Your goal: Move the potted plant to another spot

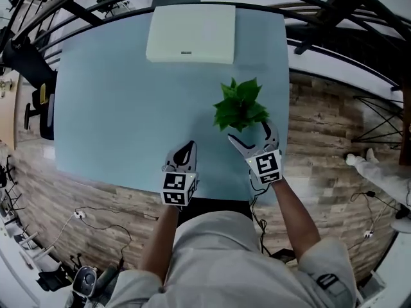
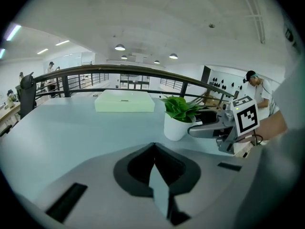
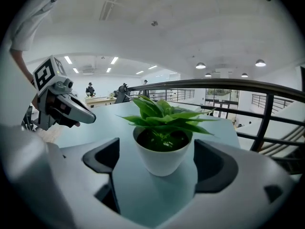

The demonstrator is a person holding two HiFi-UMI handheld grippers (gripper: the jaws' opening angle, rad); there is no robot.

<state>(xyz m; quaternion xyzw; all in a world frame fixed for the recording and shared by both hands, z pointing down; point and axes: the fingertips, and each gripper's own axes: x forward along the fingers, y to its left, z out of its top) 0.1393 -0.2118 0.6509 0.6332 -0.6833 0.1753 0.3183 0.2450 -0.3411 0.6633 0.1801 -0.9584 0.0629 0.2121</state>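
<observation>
1. The potted plant [image 1: 241,106] stands upright on the surface [image 1: 128,95].
2. Right gripper [image 1: 249,133]: jaws apart, flanking the potted plant, clear of its pot.
3. Left gripper [image 1: 186,148]: jaws together, empty, left of the potted plant.

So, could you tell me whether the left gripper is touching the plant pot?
Apart. In the left gripper view, bare table lies between the left gripper and the white pot standing ahead.

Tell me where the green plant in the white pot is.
The green potted plant stands on the pale blue table's right side in the head view, between the open right gripper's jaws.
</observation>
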